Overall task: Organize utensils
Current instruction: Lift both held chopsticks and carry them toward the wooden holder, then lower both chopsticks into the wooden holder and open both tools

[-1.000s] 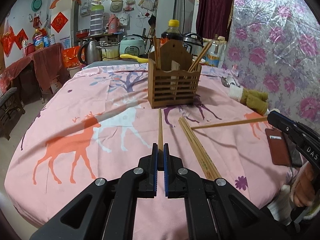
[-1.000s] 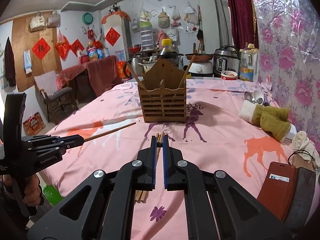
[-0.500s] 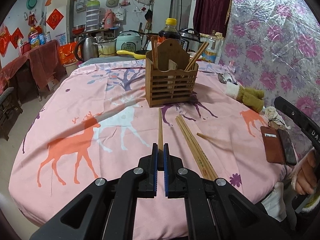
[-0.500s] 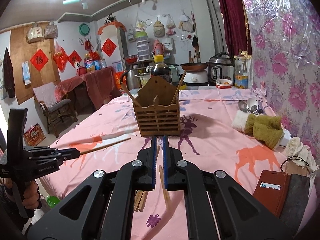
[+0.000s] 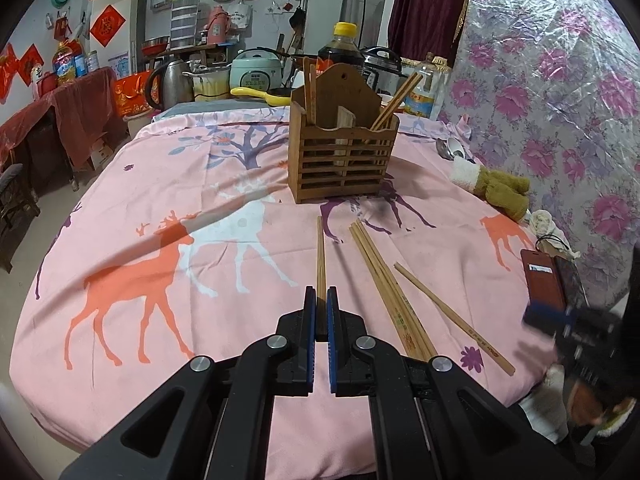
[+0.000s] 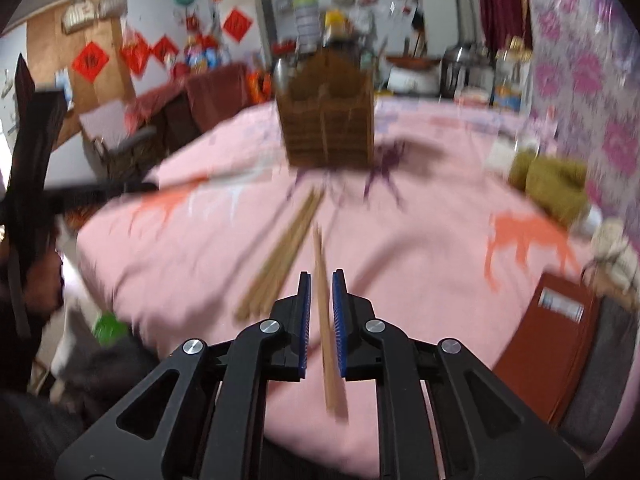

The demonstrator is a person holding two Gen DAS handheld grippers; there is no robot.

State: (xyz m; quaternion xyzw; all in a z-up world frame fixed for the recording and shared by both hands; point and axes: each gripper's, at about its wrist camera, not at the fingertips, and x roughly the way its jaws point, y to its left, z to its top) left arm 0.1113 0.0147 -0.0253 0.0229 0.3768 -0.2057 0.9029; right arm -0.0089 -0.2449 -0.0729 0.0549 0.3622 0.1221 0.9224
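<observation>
Wooden holder (image 5: 343, 148) stands mid-table (image 5: 160, 184); chopstick bundle (image 5: 390, 292) lies before it; wallet (image 5: 545, 280) lies to its right.

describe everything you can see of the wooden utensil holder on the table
The wooden utensil holder is a brown slatted box with a taller arched back panel that has a small hole near its top. It stands upright on the pink deer-print tablecloth, past the loose chopsticks. A divider splits it; a few chopsticks lean in each side. Neither gripper touches it.
</observation>
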